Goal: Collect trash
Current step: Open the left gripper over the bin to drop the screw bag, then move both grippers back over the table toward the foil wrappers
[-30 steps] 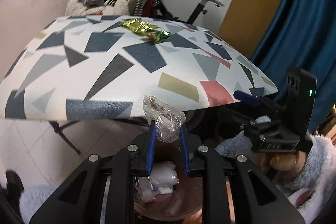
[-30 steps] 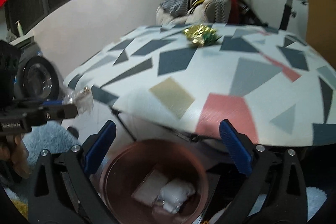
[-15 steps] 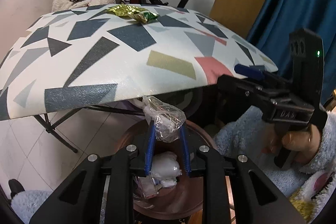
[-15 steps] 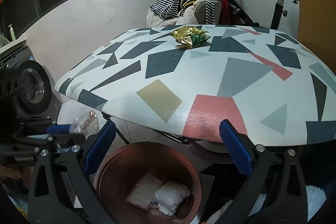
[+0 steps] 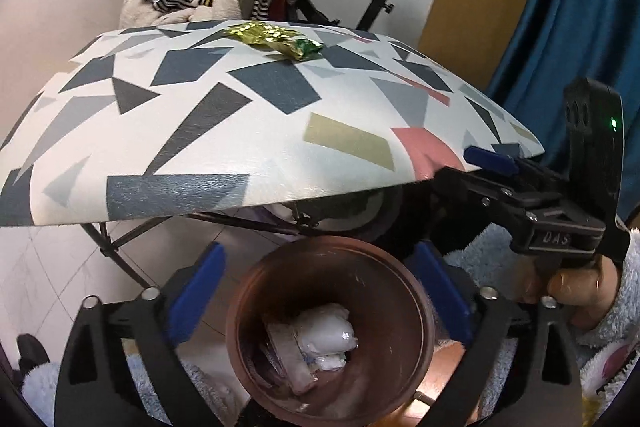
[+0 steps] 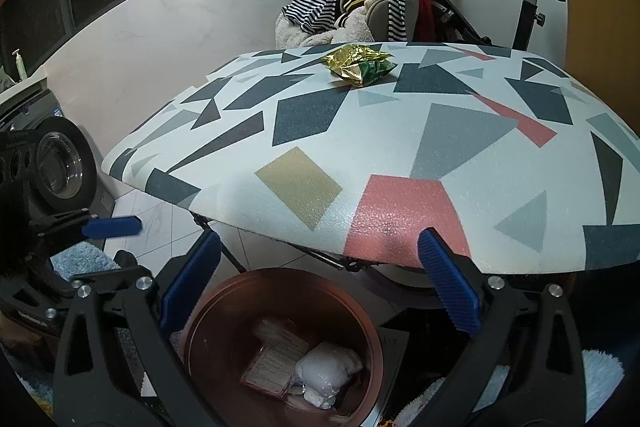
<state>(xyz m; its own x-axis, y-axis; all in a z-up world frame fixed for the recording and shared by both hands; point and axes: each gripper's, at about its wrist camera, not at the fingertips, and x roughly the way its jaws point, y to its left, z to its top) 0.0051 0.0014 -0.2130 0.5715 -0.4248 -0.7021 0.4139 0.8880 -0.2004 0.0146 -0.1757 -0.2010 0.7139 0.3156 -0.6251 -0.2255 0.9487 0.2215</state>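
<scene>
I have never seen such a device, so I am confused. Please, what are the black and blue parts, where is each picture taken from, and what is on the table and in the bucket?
There is no robot here. A person holds a two-finger tool in each hand, and each tool carries a wide-angle camera looking forward along its blue-padded fingers.

One picture is from the left tool, the other from the right tool. Each tool also shows at the edge of the other's view.

Both tools are open and hold nothing. They hover over a brown bin on the floor, which holds a white crumpled wad and a printed packet.

On the patterned table lies one gold and green wrapper, not yet collected.
</scene>
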